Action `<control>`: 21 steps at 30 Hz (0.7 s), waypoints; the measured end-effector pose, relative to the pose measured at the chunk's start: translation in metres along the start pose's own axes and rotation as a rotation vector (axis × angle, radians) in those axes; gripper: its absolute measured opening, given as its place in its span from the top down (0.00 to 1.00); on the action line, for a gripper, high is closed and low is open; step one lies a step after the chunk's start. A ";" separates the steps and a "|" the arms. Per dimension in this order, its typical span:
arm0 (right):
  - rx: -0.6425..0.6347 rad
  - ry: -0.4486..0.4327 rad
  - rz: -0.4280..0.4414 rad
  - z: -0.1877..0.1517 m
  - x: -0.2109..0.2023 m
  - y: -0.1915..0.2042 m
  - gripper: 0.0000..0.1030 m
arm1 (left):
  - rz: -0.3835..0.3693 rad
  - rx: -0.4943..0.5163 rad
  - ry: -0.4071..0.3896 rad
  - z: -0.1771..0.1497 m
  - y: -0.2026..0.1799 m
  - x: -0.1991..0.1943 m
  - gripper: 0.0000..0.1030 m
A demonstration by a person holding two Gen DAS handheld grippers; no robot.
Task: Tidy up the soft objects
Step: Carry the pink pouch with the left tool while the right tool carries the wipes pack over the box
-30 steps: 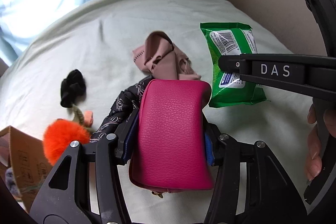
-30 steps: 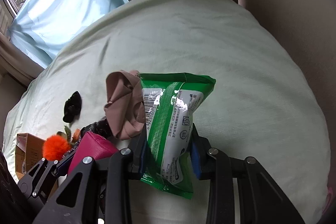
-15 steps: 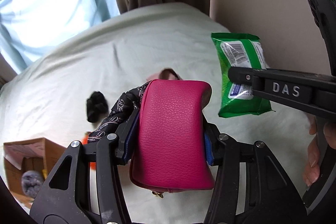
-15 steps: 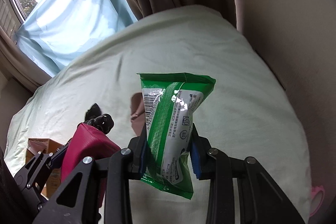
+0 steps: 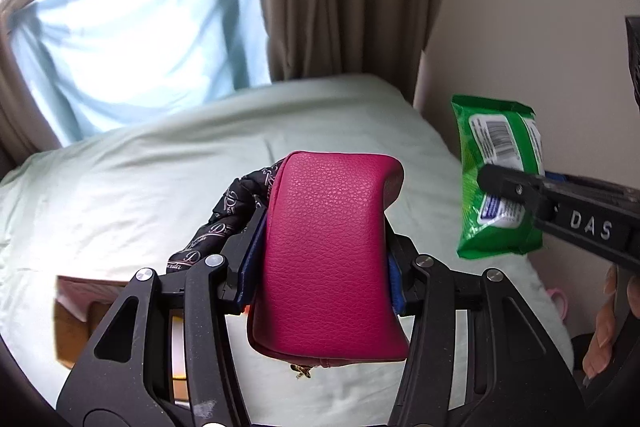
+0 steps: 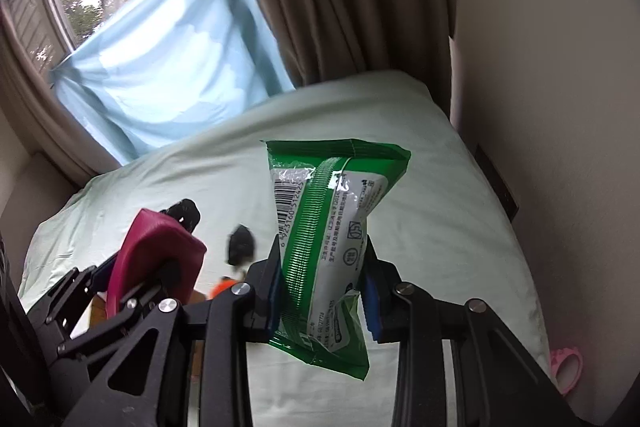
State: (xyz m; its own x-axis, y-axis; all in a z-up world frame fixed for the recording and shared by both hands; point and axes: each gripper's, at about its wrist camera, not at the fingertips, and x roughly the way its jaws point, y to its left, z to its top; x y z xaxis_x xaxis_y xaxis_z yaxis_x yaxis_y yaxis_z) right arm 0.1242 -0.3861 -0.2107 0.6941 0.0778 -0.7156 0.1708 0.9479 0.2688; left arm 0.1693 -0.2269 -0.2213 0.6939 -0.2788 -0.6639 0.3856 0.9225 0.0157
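Note:
My left gripper [image 5: 320, 259] is shut on a magenta leather pouch [image 5: 326, 251], held high above the pale green bed [image 5: 160, 187]. A black printed scarf strap [image 5: 224, 223] hangs from the pouch's left side. My right gripper [image 6: 322, 291] is shut on a green wet-wipes pack [image 6: 328, 247], also lifted off the bed. In the left wrist view the wipes pack [image 5: 496, 179] and the right gripper's finger [image 5: 560, 215] show at the right. In the right wrist view the pouch [image 6: 156, 259] and the left gripper sit low at the left.
A cardboard box [image 5: 84, 311] stands low at the left beside the bed. A black scrunchie [image 6: 240, 245] and an orange fluffy thing [image 6: 224, 285] lie on the bed. A pink item [image 6: 566, 367] sits by the bed's right edge. Curtains [image 6: 320, 7], a blue cloth and a wall bound the far side.
Both grippers have risen well above the bed with the pouch and the wipes pack still gripped. The crumpled pink cloth and other bed items have dropped out of sight behind them.

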 end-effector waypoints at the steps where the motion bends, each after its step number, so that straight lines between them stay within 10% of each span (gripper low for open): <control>1: -0.006 -0.004 0.005 0.003 -0.009 0.010 0.71 | 0.003 -0.008 -0.009 0.005 0.008 -0.012 0.55; 21: -0.143 0.022 0.180 -0.024 -0.039 0.259 0.71 | 0.162 -0.126 -0.020 -0.009 0.236 -0.150 0.55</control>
State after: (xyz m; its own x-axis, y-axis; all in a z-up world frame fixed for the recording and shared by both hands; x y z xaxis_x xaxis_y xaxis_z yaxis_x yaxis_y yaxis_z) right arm 0.1245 -0.1360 -0.1287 0.6887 0.2552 -0.6786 -0.0566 0.9521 0.3006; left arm 0.1505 0.0349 -0.1250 0.7528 -0.1283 -0.6456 0.1900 0.9814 0.0265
